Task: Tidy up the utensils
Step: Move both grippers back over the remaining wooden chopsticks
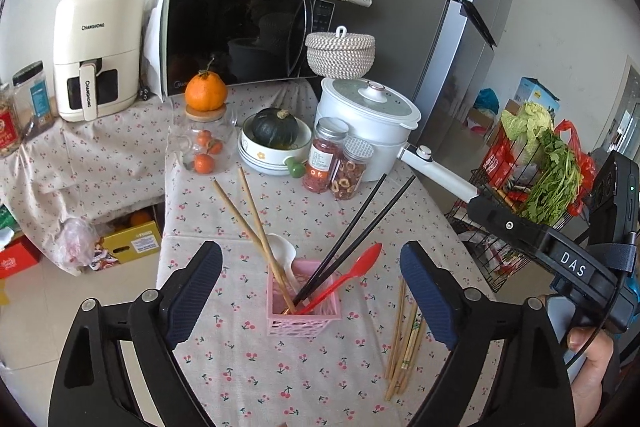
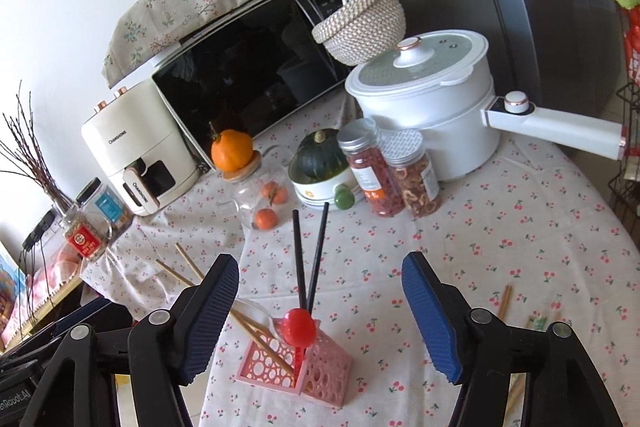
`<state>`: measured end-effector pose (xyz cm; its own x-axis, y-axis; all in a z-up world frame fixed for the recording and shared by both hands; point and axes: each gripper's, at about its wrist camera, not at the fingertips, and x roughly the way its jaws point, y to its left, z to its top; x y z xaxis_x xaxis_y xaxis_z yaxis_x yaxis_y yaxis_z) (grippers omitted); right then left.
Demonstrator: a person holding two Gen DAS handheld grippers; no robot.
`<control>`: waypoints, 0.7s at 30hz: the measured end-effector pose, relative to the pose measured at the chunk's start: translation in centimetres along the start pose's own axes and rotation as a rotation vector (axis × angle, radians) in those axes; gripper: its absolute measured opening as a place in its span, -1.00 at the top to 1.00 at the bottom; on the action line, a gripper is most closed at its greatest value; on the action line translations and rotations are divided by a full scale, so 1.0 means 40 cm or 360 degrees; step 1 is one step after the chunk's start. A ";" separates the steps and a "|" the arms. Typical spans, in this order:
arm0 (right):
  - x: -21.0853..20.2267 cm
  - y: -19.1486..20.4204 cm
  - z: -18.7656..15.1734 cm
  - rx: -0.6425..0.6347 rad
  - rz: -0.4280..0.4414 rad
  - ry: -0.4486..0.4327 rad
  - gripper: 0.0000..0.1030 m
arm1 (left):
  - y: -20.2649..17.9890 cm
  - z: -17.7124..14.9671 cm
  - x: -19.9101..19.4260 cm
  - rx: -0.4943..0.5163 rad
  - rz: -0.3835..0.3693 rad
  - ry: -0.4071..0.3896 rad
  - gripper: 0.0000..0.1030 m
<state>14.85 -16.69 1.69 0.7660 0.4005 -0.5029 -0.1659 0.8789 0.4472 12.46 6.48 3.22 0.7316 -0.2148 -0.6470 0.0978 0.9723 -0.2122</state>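
A pink perforated utensil holder (image 1: 304, 311) (image 2: 296, 371) stands on the cherry-print tablecloth. In it are a red spoon (image 1: 352, 273) (image 2: 298, 325), black chopsticks (image 1: 356, 231) (image 2: 308, 255), wooden chopsticks (image 1: 252, 227) (image 2: 256, 331) and a white spoon (image 1: 282, 251). Several loose wooden chopsticks (image 1: 404, 339) (image 2: 505, 301) lie flat to the holder's right. My left gripper (image 1: 312, 291) is open and empty, its fingers on either side of the holder. My right gripper (image 2: 320, 311) is open and empty above the holder.
Behind stand two spice jars (image 1: 338, 157), a white electric pot (image 1: 368, 123) with a long handle, a bowl with a dark squash (image 1: 276, 131), a glass jar topped by an orange (image 1: 204, 131), a microwave (image 1: 240, 39) and an air fryer (image 1: 98, 55). A wire vegetable rack (image 1: 520, 195) is at right.
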 end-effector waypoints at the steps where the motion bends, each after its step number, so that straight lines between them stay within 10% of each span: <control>1: -0.009 -0.007 -0.001 -0.0001 -0.0016 -0.0004 -0.59 | -0.002 -0.009 -0.001 -0.0012 0.0015 0.0019 -0.98; 8: -0.071 -0.060 -0.025 -0.0076 -0.0238 -0.0042 -1.00 | -0.027 -0.069 -0.018 -0.0011 0.0078 -0.0003 -1.00; 21: -0.133 -0.173 -0.105 -0.0251 -0.0649 0.0124 -1.00 | -0.145 -0.171 0.031 0.0193 0.0058 0.0157 -1.00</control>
<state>9.30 -23.82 -1.83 0.7402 0.0258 -0.6719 0.0430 0.9954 0.0855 8.17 -0.03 -1.36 0.6667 -0.1814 -0.7229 0.1575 0.9823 -0.1013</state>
